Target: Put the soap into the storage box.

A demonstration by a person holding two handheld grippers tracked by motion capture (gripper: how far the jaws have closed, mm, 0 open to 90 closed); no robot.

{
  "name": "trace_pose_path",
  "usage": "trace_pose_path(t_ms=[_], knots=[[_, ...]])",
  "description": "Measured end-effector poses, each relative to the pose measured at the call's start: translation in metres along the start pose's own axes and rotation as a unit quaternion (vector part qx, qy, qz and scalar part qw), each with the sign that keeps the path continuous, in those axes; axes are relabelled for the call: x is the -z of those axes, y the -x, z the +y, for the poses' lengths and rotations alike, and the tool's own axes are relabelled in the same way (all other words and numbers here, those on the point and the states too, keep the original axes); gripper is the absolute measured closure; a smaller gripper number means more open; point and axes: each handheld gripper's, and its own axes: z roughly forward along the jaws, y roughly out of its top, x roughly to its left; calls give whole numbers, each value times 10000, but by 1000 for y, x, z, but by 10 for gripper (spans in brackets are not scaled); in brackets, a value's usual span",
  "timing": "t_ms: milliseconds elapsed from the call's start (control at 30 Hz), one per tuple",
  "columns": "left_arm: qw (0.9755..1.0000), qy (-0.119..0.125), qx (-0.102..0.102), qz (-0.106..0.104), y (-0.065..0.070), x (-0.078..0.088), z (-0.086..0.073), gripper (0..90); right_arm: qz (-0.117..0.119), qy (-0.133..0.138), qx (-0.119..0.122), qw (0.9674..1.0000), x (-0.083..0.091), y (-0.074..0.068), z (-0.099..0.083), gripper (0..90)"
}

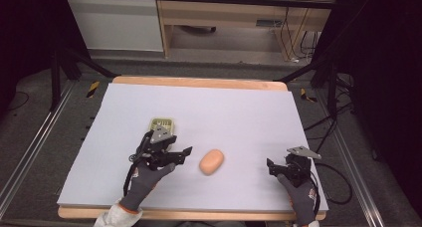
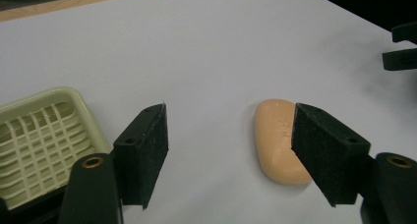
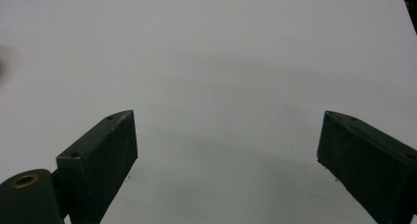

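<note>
The left claw is wide by the soap, the right claw wide too, and slippery soap could slide away.

Peach-coloured oval soap bar lay flat on the white surface, near its middle toward my side, long axis angled. Pale green soap dish with slatted grid bottom sat upright to the bar's left, apart from it. Dish held nothing.
</note>
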Motion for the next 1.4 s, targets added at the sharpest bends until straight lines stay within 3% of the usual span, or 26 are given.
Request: trace_pose_path(t_ms=[1400], knots=[[9978, -481, -354, -280, 32, -35, 2, 246, -6, -68, 58, 10000, -2, -3, 1, 84]])
